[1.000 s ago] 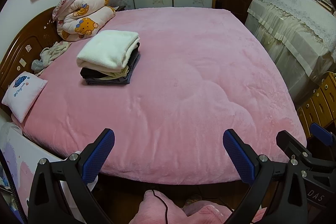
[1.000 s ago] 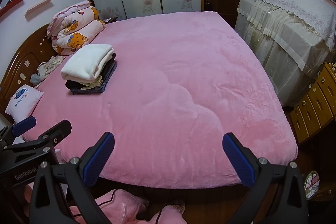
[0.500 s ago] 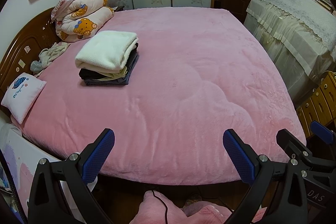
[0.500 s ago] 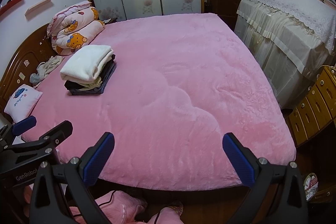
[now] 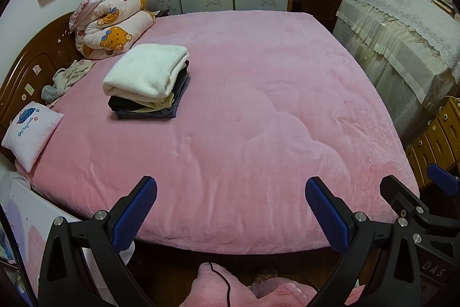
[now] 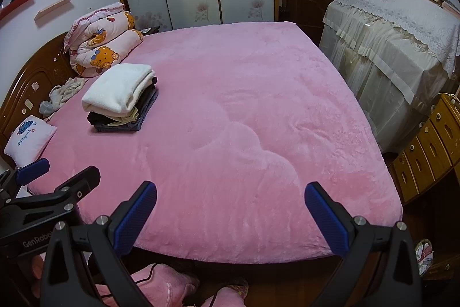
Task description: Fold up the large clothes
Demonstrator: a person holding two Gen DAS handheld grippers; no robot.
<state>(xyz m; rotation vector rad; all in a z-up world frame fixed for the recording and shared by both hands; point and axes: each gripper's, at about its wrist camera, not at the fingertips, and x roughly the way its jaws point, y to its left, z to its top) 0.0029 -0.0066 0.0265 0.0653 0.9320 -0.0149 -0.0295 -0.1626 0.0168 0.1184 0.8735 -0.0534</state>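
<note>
Over near edge of pink bed (image 5: 258,111), left view: your left claw (image 5: 230,209) gapes wide, empty; folded clothes stack (image 5: 148,84) lies far left, white piece on top, near rolled quilt (image 5: 112,22). Right view: your right claw (image 6: 230,210) likewise wide, empty; same stack (image 6: 122,97) well apart, far left.
</note>
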